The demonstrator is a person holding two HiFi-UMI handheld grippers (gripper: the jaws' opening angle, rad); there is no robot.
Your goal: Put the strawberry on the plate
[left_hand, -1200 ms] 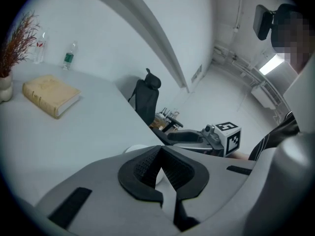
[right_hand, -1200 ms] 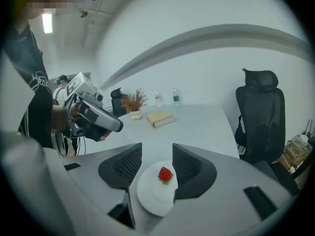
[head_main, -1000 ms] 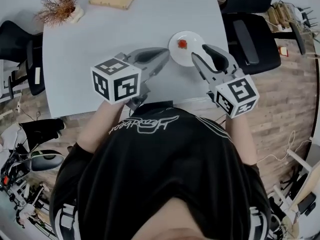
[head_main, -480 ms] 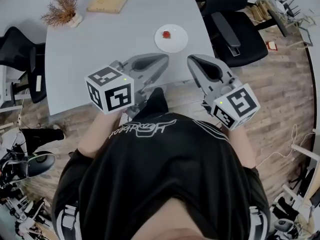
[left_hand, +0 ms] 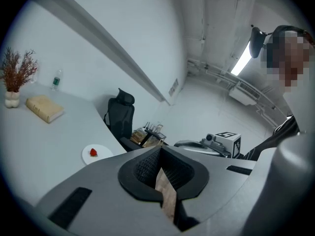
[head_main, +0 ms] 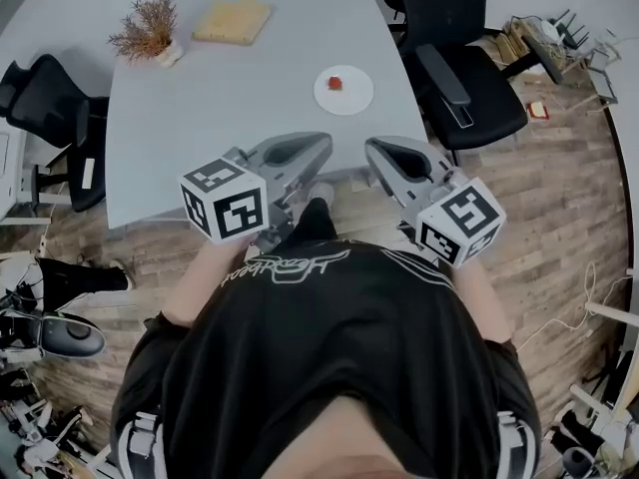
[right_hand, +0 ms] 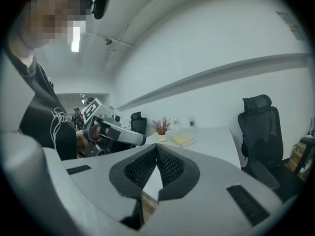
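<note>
The strawberry lies on the plate, upper centre, on the table. The left hand-held gripper and right hand-held gripper, lower down, are both closed and empty. Placing looks done, leaving only withdrawal.

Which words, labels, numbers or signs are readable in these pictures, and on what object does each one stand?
Nothing can be read with certainty.
White script print on the person's black shirt: stylised and upside down in the head view, not legible.
White left marker cube and white right marker cube: black square patterns only, no letters.
Small wall sign: too small to read.
</note>
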